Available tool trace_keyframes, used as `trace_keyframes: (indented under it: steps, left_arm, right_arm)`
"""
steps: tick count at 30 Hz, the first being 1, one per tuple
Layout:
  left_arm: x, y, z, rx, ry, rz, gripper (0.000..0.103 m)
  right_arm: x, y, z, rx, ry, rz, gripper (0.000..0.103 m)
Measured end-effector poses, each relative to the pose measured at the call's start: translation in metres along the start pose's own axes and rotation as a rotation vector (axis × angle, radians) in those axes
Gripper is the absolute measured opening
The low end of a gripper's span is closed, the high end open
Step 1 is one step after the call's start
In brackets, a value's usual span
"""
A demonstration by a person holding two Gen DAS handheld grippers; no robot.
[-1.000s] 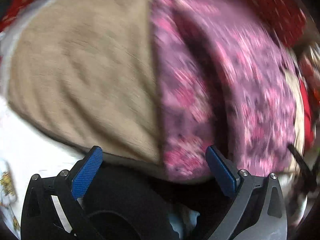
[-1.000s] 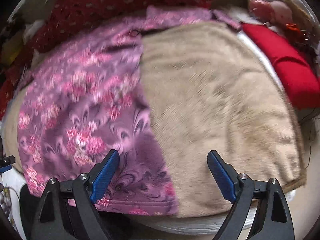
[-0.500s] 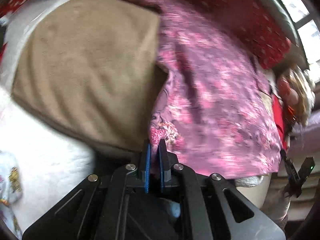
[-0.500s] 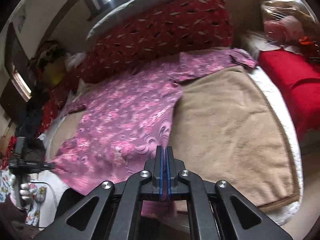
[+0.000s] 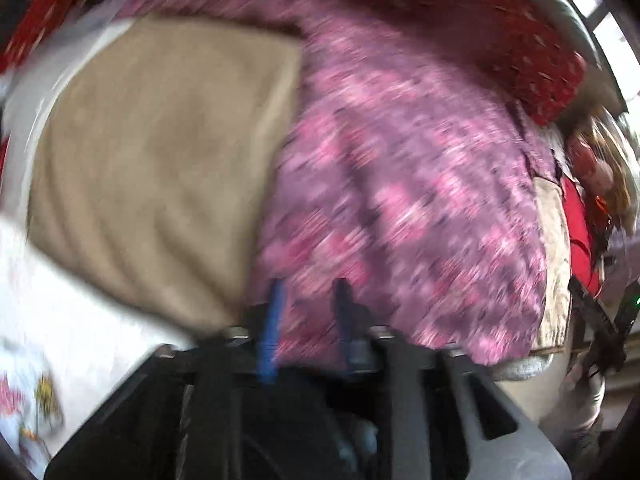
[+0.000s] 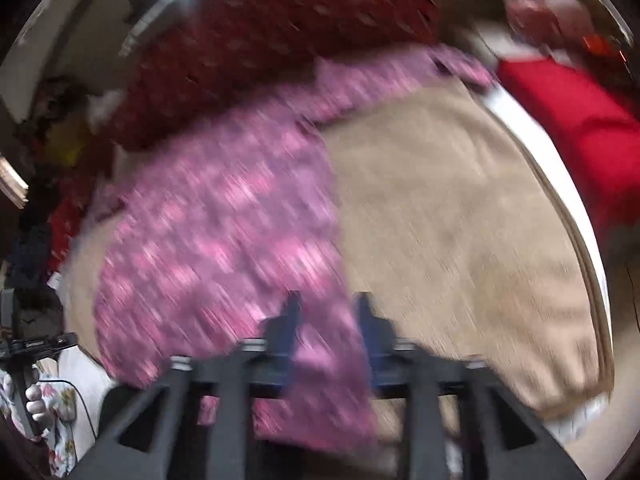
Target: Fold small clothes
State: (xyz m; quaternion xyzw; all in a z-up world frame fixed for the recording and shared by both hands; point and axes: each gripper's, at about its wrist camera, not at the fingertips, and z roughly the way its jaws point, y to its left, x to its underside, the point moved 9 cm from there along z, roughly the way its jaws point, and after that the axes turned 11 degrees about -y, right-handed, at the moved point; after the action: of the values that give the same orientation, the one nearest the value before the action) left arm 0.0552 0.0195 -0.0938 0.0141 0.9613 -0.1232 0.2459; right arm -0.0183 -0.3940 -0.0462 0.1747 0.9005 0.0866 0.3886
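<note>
A pink and purple floral garment (image 5: 400,200) lies spread on a beige blanket (image 5: 160,152) on a bed; both views are motion-blurred. My left gripper (image 5: 308,304) is at the garment's near hem, its jaws a small gap apart with cloth between them. My right gripper (image 6: 328,316) is at the other near corner of the garment (image 6: 224,232), jaws also a small gap apart with cloth lying between and under them. The blanket (image 6: 460,220) fills the right of the right wrist view.
A dark red patterned pillow (image 6: 280,40) lies at the head of the bed. A bright red cushion (image 6: 580,120) sits at the right. White bedding (image 5: 60,320) hangs at the left. The other gripper shows at each view's edge (image 6: 36,344).
Both grippers were wide open a second ago, then shut tight on the garment's hem. Now both jaws stand slightly apart, and both views have swung, with heavy blur.
</note>
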Motion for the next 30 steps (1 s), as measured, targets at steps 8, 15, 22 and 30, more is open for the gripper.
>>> trace_keyframes:
  steps: [8, 15, 22, 30]
  left_arm:
    - [-0.004, -0.048, 0.078, -0.08, 0.091, 0.134, 0.048]
    - [-0.018, -0.06, 0.071, 0.001, 0.068, 0.19, 0.048]
    - [-0.048, -0.075, 0.09, 0.04, 0.082, 0.183, 0.049]
    - [-0.084, -0.089, 0.1, 0.05, -0.003, 0.187, 0.049]
  right_arm:
    - [0.024, 0.022, 0.097, 0.032, 0.131, -0.116, 0.045]
    - [-0.103, -0.081, 0.078, 0.153, -0.128, 0.134, 0.058]
    - [-0.189, -0.172, 0.141, 0.432, -0.128, 0.085, 0.069]
    - [-0.214, -0.209, 0.196, 0.567, -0.115, 0.021, 0.027]
